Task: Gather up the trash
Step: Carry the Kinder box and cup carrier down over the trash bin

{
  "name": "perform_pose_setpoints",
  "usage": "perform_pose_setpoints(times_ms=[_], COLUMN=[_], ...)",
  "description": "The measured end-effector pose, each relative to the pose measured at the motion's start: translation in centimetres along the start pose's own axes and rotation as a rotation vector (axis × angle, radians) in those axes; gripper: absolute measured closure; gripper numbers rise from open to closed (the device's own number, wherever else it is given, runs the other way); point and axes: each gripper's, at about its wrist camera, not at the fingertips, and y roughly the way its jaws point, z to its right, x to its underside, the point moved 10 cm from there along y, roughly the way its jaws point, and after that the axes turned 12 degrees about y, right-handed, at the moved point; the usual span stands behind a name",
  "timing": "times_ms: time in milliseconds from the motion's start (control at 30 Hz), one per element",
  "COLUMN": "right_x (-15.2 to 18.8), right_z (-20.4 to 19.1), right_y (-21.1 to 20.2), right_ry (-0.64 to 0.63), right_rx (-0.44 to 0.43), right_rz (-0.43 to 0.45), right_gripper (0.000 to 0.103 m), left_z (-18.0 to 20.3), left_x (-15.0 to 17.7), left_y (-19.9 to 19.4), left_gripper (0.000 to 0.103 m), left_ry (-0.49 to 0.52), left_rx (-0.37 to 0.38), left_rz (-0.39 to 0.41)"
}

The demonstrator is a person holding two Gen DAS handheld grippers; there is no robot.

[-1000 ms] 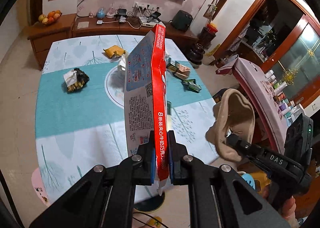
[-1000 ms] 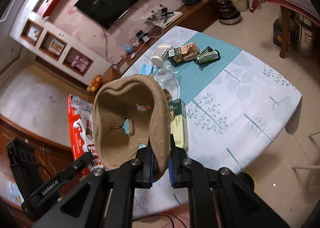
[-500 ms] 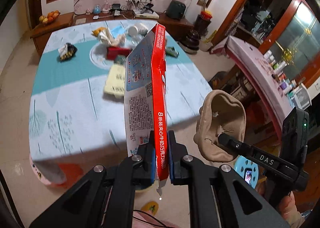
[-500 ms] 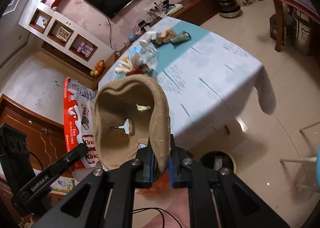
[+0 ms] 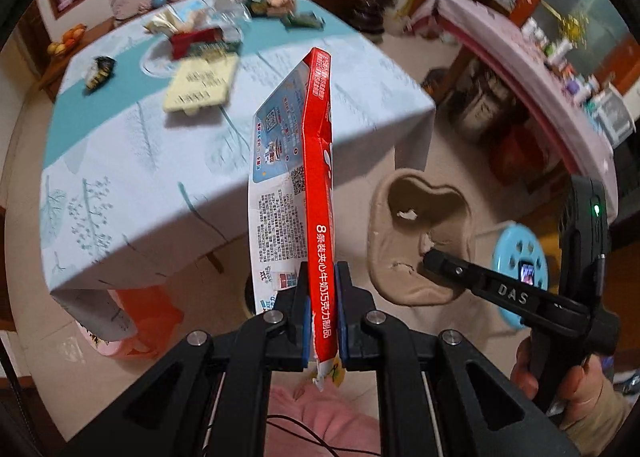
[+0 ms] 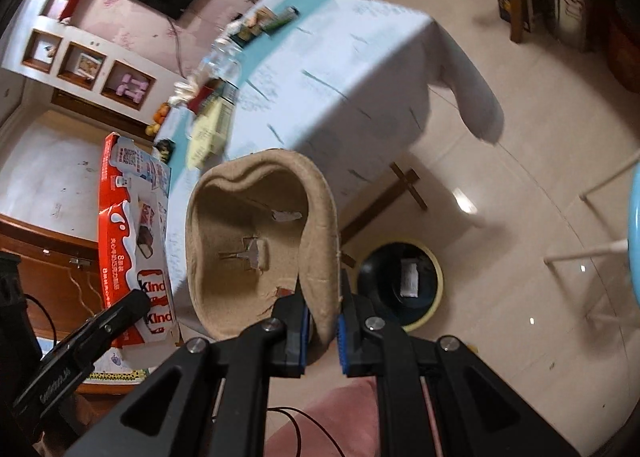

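While left gripper (image 5: 322,321) clamps flattened red carton (image 5: 316,193), right gripper (image 6: 322,327) pinches brown pulp tray (image 6: 256,241) rim, above floor.

- "Kind" reads in red on the flattened chocolate box (image 6: 136,241); "8" heads Chinese lettering down its red edge.
- "DAS" sits white on the right gripper (image 5: 424,259) finger.

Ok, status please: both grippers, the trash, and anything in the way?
Left gripper shut on red carton. Right gripper shut on brown pulp tray. Bin on floor below, path clear.
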Motion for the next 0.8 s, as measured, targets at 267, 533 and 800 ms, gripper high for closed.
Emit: perform_pose_setpoints(times_ms=[267, 533, 800], right_x=[2.1, 4.3, 6.2], right_z=[5.5, 11.9, 16.1], right_y=[6.0, 13.8, 20.9], right_ry=[0.065, 0.159, 0.192], right_rx=[0.113, 0.223, 0.305], right_rz=[-0.048, -0.117, -0.173], right_gripper=[0.092, 0.092, 0.092], left_z=[0.7, -0.3, -2.1], left_x=[4.2, 8.2, 11.1], left_y=[8.8, 18.0, 25.8], left_gripper=[0.095, 0.095, 0.094], left_ry=[0.057, 0.104, 0.117], left_rx=[0.04, 0.04, 0.028], left_rz=[-0.147, -0.265, -0.345])
